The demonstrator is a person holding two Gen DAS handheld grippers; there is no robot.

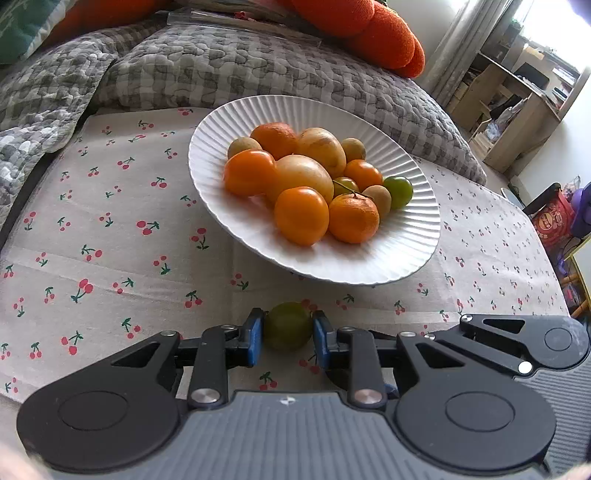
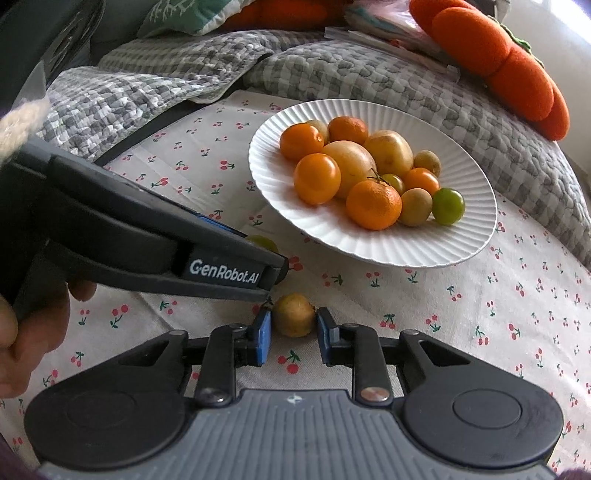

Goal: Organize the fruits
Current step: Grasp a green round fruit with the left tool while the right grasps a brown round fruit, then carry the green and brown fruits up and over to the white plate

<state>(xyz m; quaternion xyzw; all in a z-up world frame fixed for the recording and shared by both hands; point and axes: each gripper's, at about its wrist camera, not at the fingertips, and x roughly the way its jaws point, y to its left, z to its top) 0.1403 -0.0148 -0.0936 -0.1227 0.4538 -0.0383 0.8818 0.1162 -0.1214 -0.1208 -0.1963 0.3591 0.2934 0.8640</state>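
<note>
A white ribbed plate (image 1: pixel 406 251) holds several oranges, yellow fruits and small green ones on a cherry-print cloth. My left gripper (image 1: pixel 288 334) is shut on a green round fruit (image 1: pixel 287 325) just in front of the plate. In the right wrist view the plate (image 2: pixel 424 247) sits ahead. My right gripper (image 2: pixel 293 328) is shut on a small yellow-brown fruit (image 2: pixel 293 314) low over the cloth. The left gripper body (image 2: pixel 155 243) crosses the left of this view, with the green fruit (image 2: pixel 263 243) peeking at its tip.
A grey quilted blanket (image 1: pixel 221 62) lies behind the plate, with an orange plush cushion (image 1: pixel 369 26) on it. Shelves and a red bag (image 1: pixel 550 221) stand off the right edge. The cherry-print cloth (image 1: pixel 110 221) stretches to the left of the plate.
</note>
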